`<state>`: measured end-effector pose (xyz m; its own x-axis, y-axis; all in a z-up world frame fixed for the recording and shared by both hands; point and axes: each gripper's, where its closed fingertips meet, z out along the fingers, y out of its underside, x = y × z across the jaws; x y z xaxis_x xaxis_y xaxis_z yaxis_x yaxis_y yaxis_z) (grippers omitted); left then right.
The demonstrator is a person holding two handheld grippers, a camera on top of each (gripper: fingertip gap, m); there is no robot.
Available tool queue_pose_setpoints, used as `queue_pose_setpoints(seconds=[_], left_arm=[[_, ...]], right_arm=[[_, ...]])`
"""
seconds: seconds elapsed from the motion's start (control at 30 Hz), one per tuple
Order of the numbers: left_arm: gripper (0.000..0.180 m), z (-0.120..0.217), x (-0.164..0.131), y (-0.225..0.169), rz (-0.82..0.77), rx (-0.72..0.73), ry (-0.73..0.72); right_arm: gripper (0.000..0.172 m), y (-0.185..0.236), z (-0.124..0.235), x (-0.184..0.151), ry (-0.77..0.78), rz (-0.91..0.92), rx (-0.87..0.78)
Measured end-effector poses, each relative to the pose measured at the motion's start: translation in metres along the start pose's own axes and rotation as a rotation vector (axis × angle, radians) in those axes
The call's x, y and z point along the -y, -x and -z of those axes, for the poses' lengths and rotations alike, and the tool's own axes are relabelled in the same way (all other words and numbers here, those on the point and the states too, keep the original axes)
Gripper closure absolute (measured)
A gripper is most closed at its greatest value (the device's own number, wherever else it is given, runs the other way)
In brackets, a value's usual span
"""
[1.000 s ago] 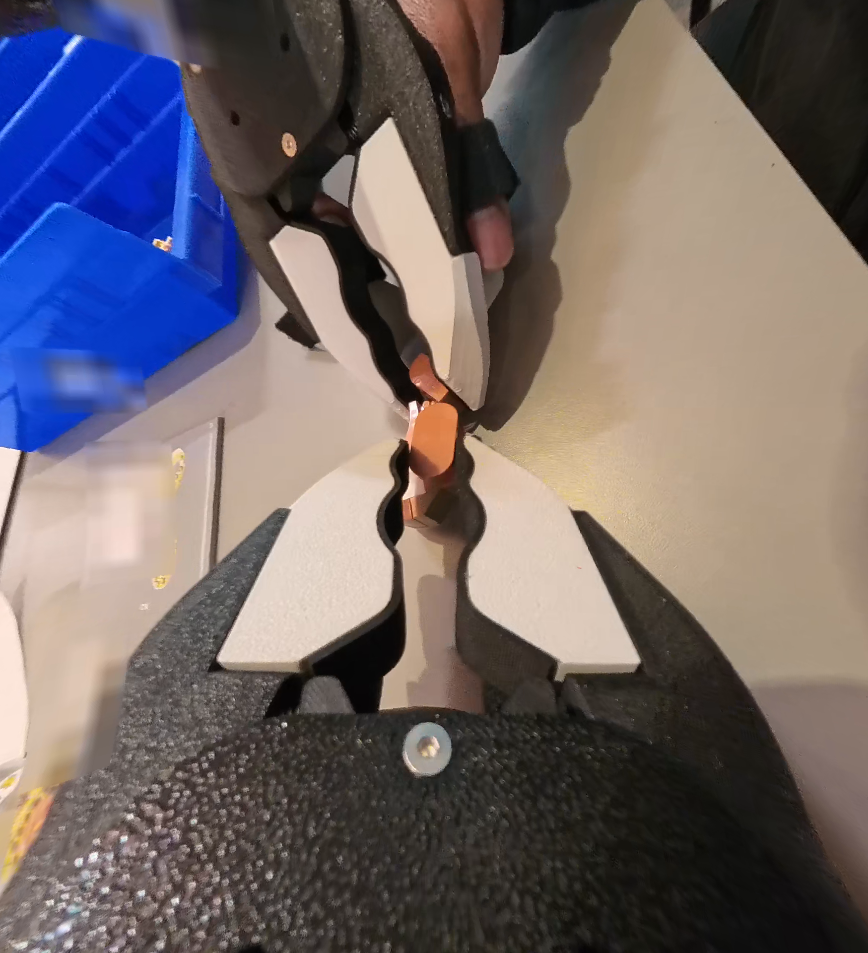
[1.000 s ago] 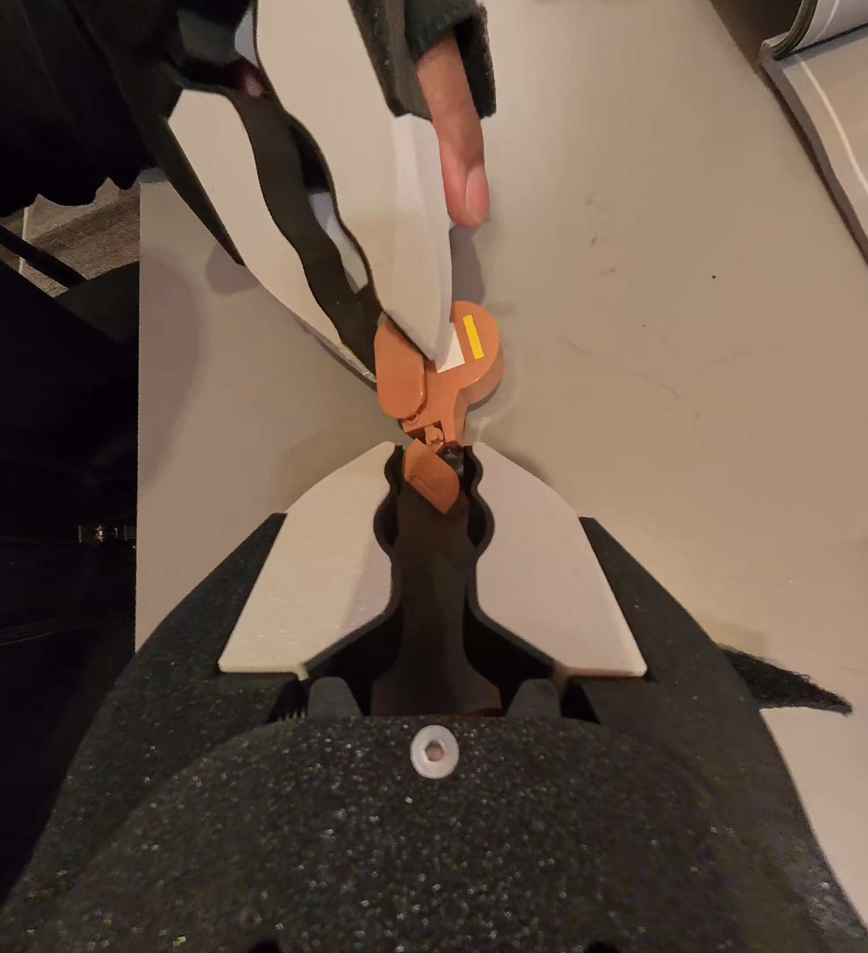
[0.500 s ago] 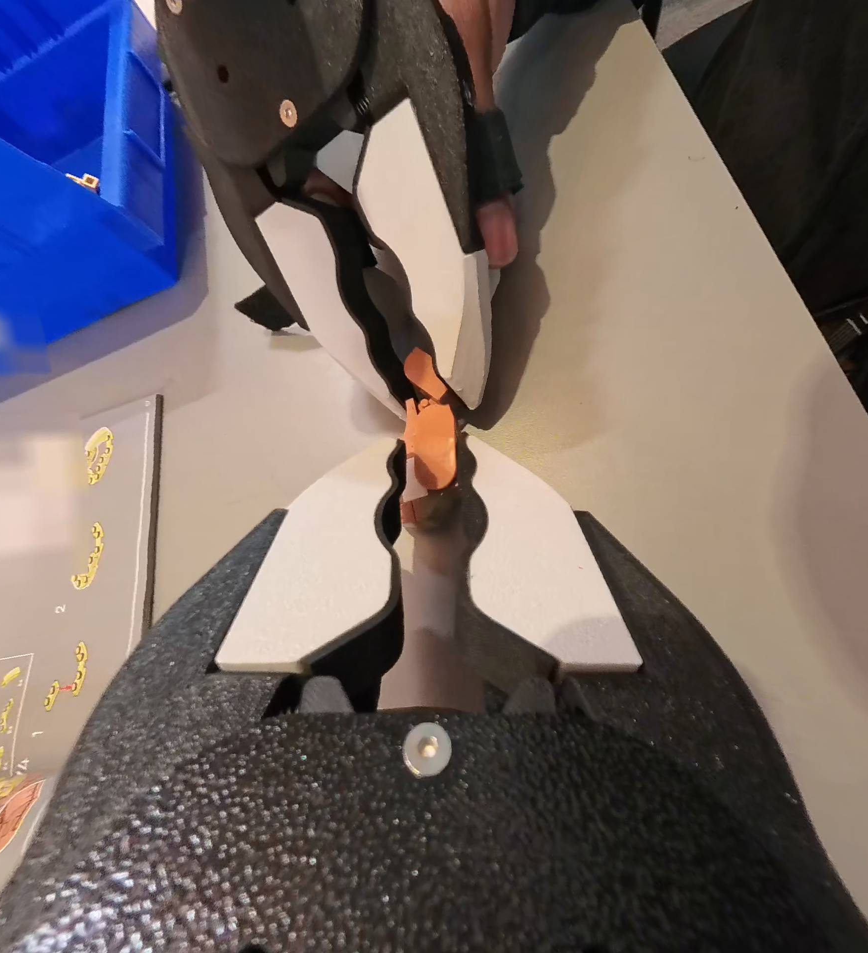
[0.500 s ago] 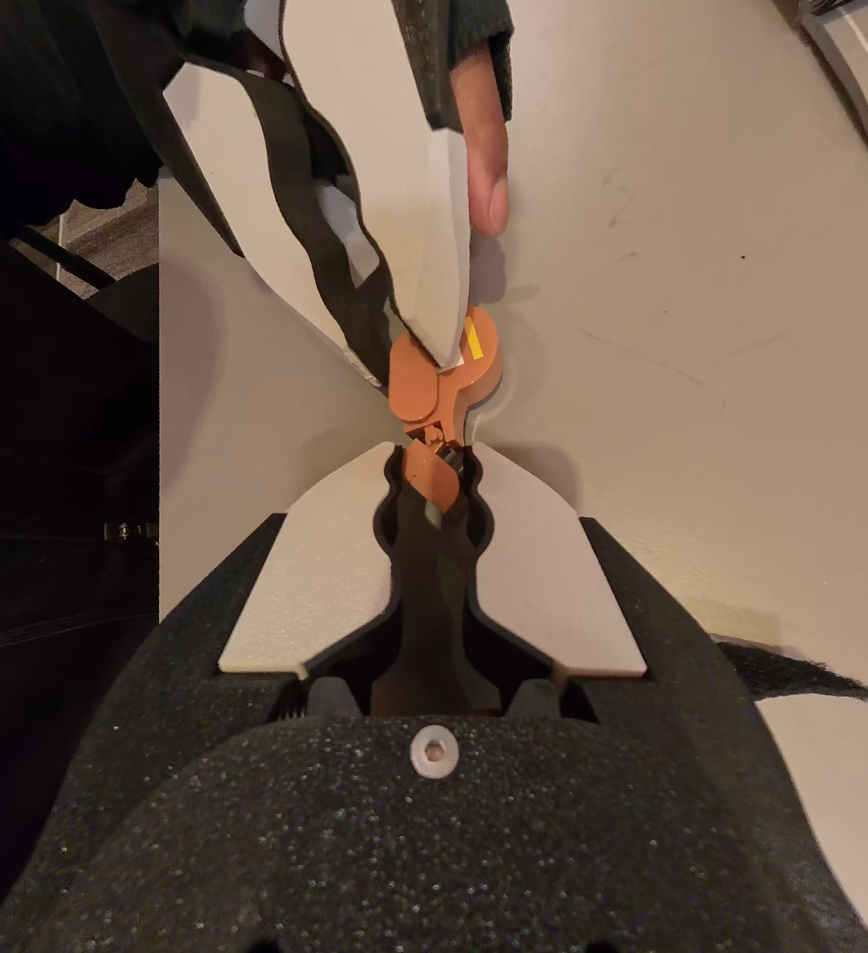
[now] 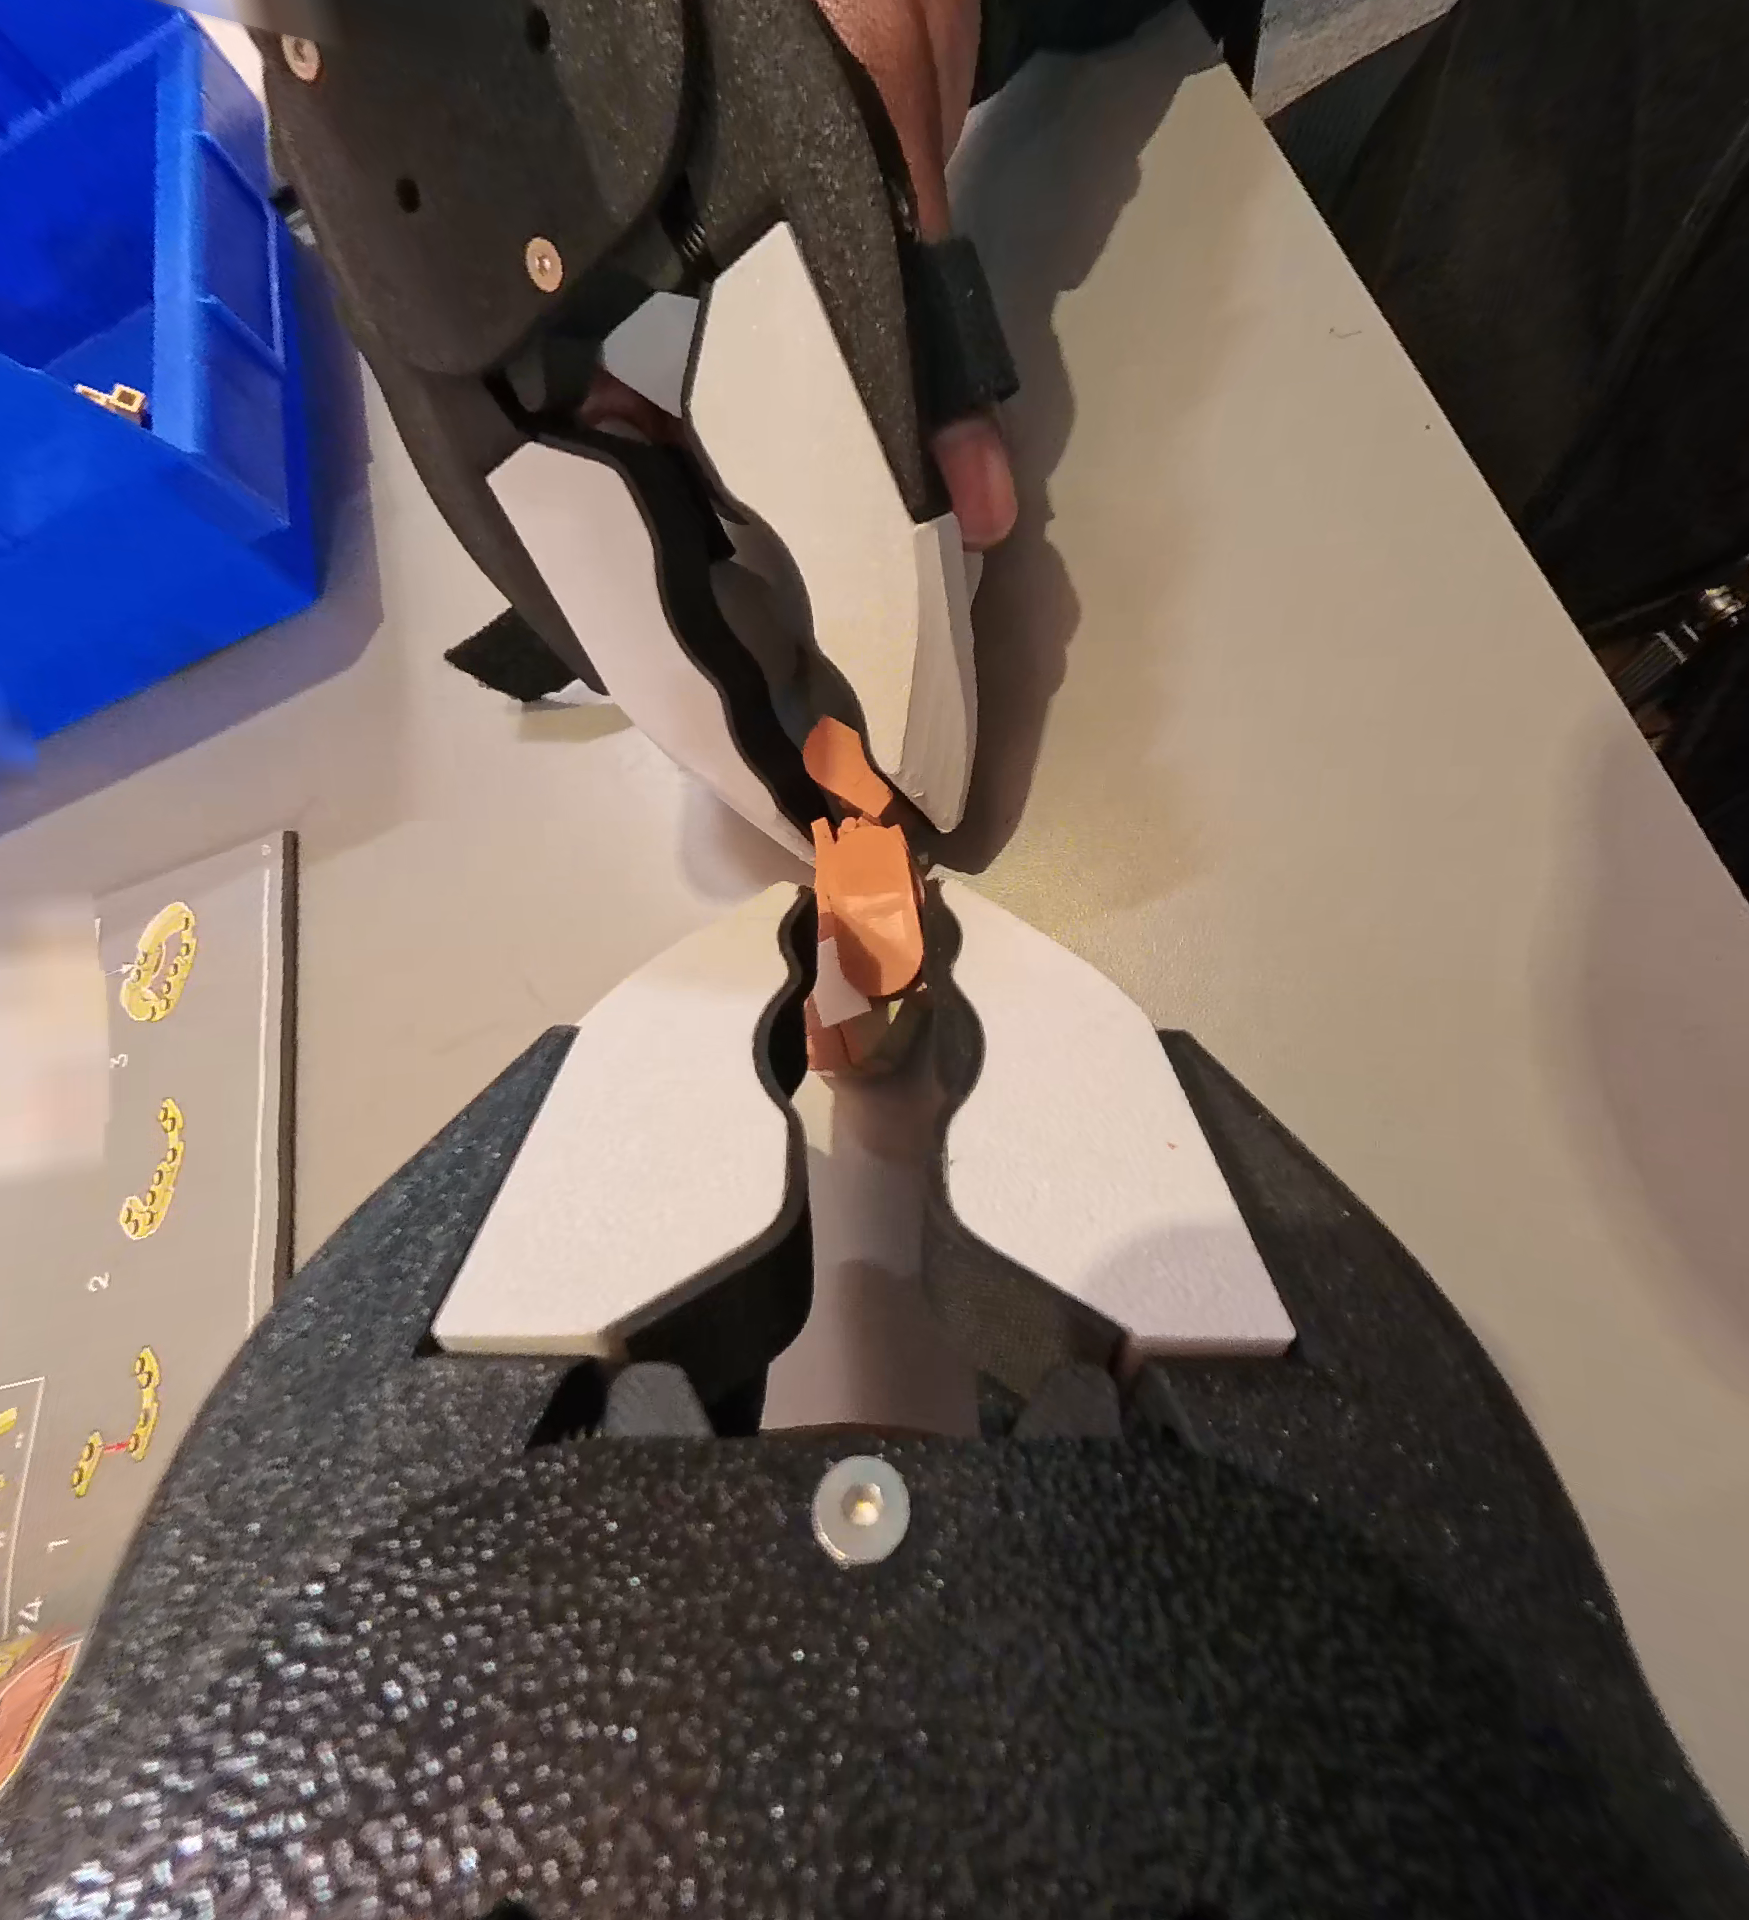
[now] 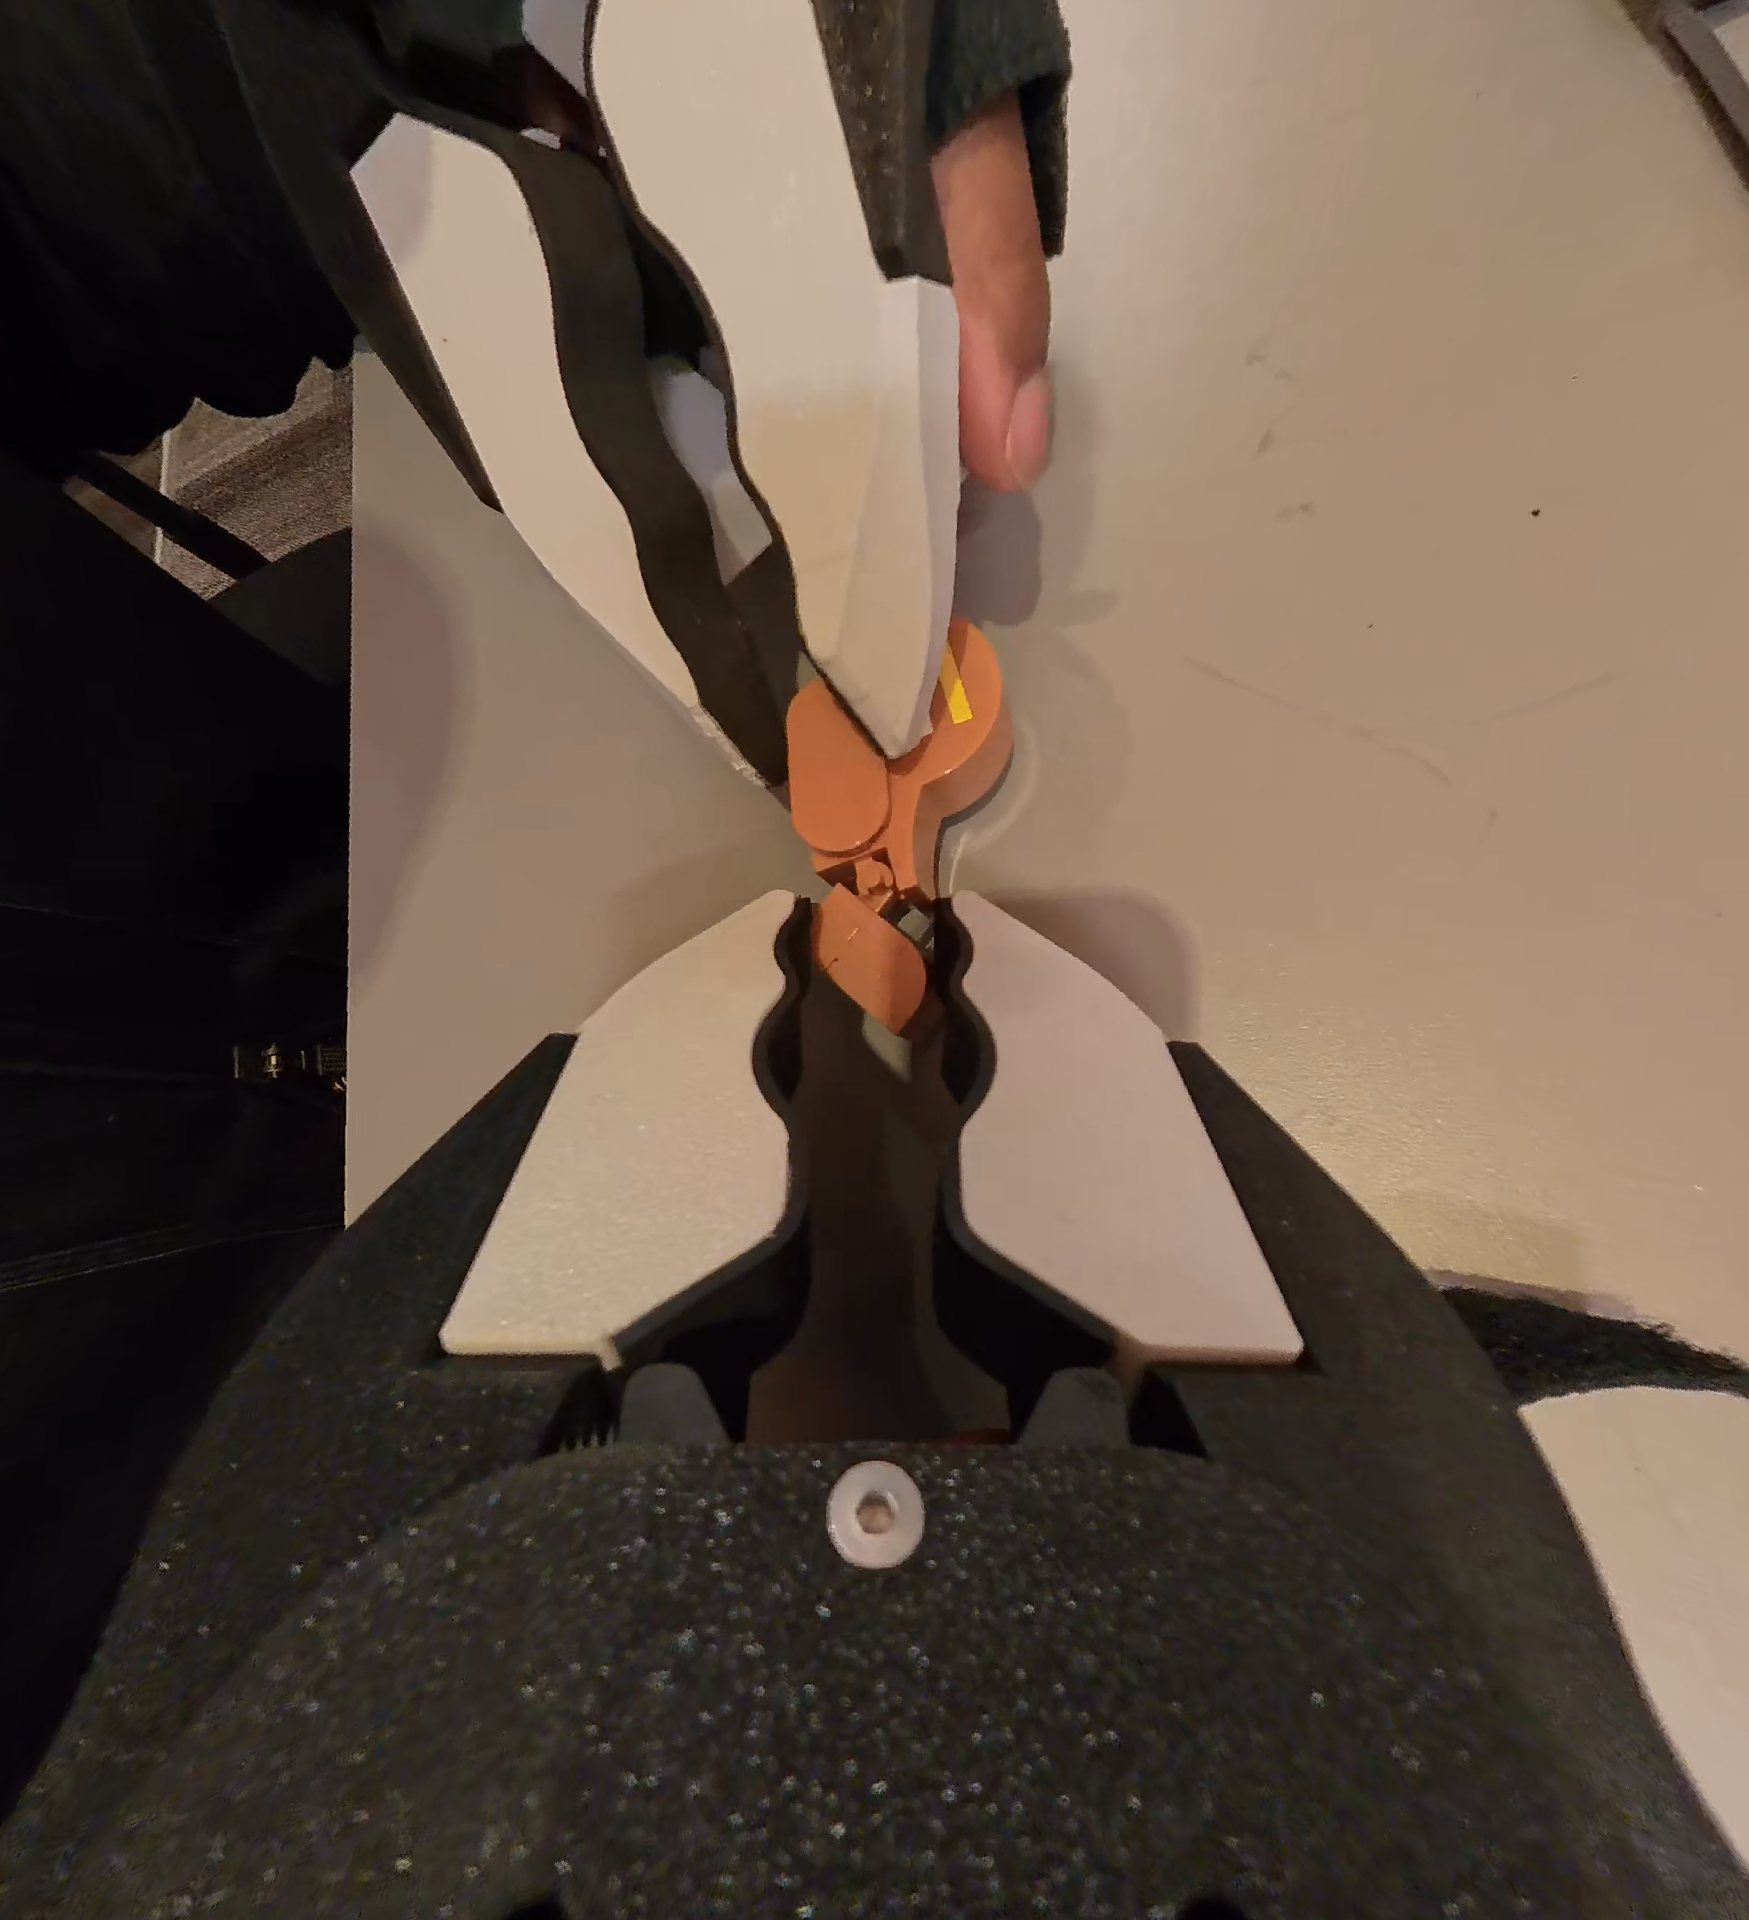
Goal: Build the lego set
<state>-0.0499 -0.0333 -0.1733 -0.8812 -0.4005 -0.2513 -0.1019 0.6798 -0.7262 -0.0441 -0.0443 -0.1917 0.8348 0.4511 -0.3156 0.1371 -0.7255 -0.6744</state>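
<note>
Both grippers, left (image 5: 865, 935) and right (image 6: 870, 945), pinch nearly shut on 1 small orange brick assembly (image 6: 891, 758) mid-frame: light, rigid, slick plastic, hinge joint probably fragile, grip flat faces.

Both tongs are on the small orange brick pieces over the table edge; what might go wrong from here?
1. The left tongs and right tongs each pinch only a sliver of the orange brick assembly; twisting may pop a piece loose.
2. The table edge is close, so a dropped piece could fall off.

Glossy orange plastic piece (image 6: 891, 748), matt smooth beige table (image 6: 1369, 831), grainy black gripper housings.
</note>
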Motion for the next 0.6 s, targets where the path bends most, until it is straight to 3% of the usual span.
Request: queue_pose_setpoints(seconds=[0.6], left_arm=[[0.161, -0.006, 0.001, -0.0044, -0.003, -0.022, -0.006]], right_arm=[[0.15, 0.0011, -0.0004, 0.0001, -0.001, 0.002, 0.005]])
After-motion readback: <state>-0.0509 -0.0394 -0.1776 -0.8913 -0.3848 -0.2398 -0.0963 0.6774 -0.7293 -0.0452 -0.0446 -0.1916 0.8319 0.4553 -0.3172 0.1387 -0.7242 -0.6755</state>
